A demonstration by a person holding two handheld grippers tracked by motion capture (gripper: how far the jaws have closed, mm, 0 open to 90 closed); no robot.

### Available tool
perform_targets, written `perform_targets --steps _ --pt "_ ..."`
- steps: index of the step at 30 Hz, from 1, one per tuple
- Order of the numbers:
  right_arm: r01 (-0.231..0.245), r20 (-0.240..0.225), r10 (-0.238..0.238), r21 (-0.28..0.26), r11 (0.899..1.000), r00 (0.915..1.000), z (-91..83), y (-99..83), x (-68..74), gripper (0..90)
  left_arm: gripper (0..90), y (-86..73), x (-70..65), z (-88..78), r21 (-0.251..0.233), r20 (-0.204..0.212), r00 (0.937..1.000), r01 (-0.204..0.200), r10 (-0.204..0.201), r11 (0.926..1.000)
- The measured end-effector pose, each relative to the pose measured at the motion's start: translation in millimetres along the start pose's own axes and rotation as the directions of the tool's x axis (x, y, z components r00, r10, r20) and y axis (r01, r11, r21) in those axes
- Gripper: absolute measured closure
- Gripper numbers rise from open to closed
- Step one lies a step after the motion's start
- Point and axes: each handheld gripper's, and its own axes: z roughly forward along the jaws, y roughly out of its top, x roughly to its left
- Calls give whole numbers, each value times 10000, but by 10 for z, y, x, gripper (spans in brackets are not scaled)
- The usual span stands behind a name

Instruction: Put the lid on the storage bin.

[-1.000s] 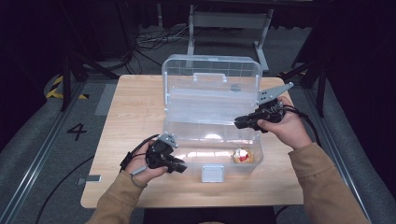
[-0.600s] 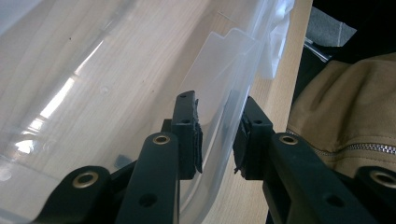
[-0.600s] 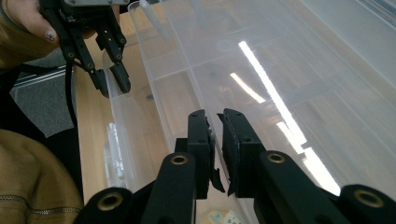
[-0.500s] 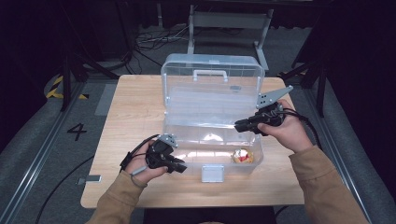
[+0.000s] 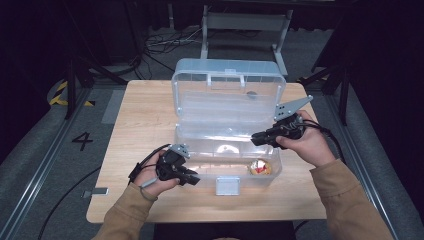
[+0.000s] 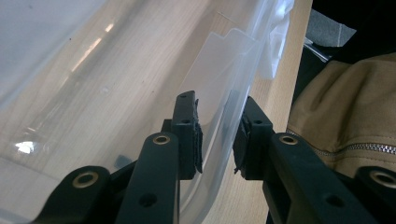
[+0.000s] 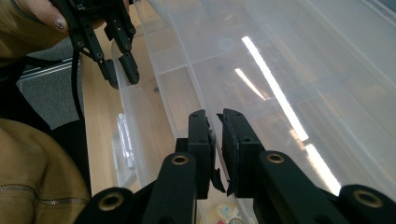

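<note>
A: From the high view, the bench (image 5: 145, 125) is evenly lit from overhead while the floor around it sinks into near black; the picture is soft.

B: Long white glare streaks cross the clear plastic box (image 7: 289, 93) in the right gripper view, and the nearest black parts blur.

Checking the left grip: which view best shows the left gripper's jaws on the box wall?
The left gripper view: the left gripper straddles the clear box wall. The high view shows it small; the right gripper view shows it from afar.
</note>
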Motion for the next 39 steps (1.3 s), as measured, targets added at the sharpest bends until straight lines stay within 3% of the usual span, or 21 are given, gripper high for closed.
perform_targets --steps 15,39 --pt "66 -165 -63 168 9998 9998 17 -46 57 824 731 0 0 0 -11 -6 10000 -13 13 10000" --pt "247 -50 -245 316 9992 9997 36 -70 119 828 731 -2 -2 1 -5 31 10000 -13 13 10000"
